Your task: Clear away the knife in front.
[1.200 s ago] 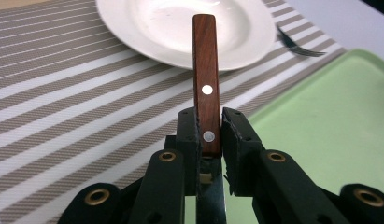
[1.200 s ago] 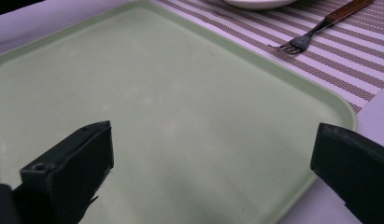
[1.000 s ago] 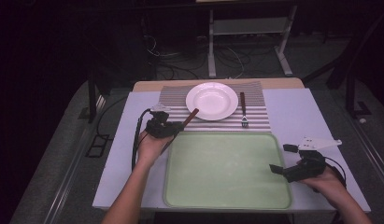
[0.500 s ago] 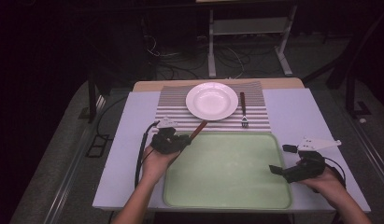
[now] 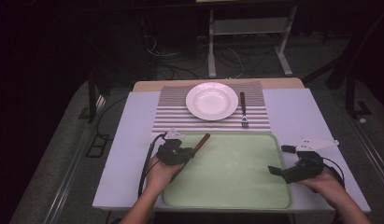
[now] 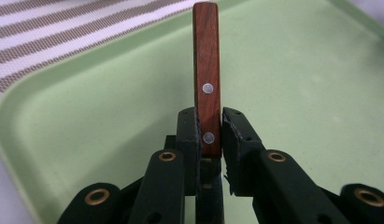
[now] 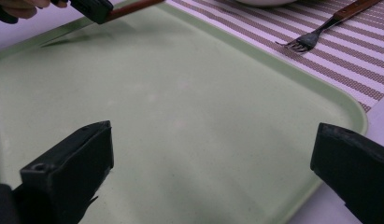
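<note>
My left gripper (image 5: 186,153) pinches a wooden-handled utensil (image 6: 207,84) by its handle, over the near-left corner of the green tray (image 5: 236,186). My right gripper (image 5: 285,161) hangs spread at the tray's right edge, holding nothing. Plate (image 5: 211,100) and fork (image 5: 243,110) lie on the striped mat (image 5: 171,116) beyond.

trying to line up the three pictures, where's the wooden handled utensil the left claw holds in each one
High view: the brown wooden-handled utensil slants over the tray's near-left rim.
Left gripper view: upright at centre, clamped in the left claw.
Right gripper view: top left.
Shared landmark: the pale green plastic tray.
</note>
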The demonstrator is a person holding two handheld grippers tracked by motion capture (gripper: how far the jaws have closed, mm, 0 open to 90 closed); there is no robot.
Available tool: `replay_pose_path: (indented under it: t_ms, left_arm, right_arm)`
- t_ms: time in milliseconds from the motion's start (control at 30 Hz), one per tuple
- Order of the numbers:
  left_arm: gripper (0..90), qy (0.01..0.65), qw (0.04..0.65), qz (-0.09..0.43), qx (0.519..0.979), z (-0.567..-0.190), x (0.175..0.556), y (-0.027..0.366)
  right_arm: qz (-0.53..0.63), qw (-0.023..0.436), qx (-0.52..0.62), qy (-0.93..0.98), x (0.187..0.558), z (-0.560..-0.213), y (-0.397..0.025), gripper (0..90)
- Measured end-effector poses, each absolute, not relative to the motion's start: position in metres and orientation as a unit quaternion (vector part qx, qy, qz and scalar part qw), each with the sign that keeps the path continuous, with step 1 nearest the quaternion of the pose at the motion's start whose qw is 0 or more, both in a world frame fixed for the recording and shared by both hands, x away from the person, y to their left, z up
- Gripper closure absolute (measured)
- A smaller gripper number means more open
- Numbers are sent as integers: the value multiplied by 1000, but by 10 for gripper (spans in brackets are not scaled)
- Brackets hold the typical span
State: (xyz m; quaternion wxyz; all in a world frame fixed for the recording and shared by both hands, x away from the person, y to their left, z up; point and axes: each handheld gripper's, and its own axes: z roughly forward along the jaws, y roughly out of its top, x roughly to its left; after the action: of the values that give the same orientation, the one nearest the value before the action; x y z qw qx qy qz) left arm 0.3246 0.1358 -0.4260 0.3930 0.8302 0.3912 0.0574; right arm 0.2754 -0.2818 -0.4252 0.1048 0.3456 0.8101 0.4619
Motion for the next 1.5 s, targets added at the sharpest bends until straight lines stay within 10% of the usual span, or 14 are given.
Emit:
replay_pose_path:
  t_ms: [1500]
  left_arm:
    - [895, 367, 358, 73, 855, -441, 356, 131]
  right_arm:
    - [465, 102, 340, 811, 275, -425, -281, 0]
